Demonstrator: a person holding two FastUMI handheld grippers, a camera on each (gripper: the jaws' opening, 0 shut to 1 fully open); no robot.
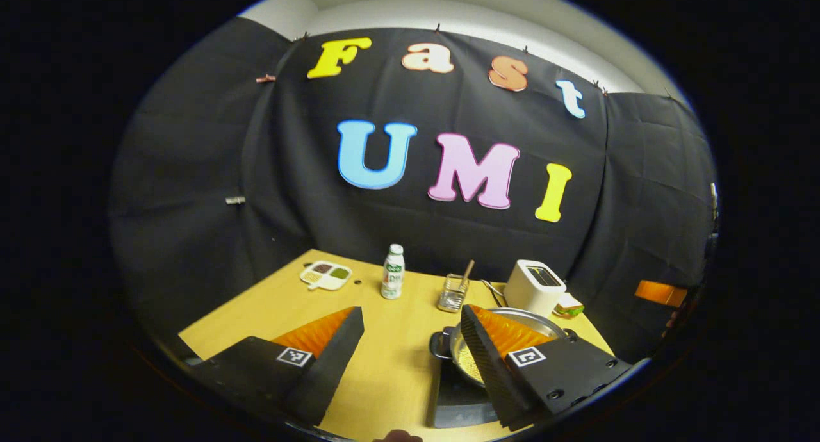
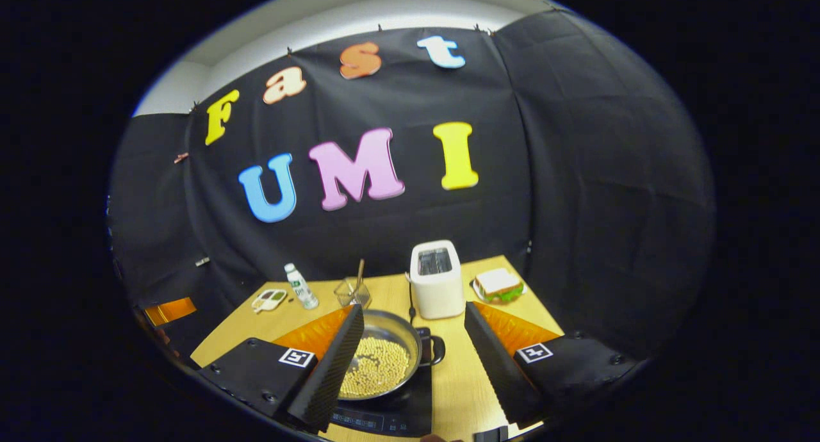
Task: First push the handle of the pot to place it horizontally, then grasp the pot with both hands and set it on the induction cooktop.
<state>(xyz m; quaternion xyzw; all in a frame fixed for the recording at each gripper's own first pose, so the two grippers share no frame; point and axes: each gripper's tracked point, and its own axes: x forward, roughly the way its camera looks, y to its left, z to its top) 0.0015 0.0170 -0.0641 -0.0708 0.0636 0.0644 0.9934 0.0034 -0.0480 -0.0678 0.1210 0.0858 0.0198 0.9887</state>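
Pot (image 2: 378, 362) of beans sitting already on the induction cooktop (image 2: 410, 410), loop handles lying level. Left gripper (image 1: 410, 346) and right gripper (image 2: 413, 346) both hovering released, grasping nothing. Judging the placing done; next, probably just drawing clear of the counter (image 1: 391, 365).

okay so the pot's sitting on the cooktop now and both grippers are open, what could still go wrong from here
1. The pot holds loose beans and has no lid; a bump could spill them.
2. The left gripper has one finger over the pot's rim, so pulling back carelessly might clip it.
3. The toaster stands close behind the pot, and its cord runs near the pot's handle; the right gripper could snag it.
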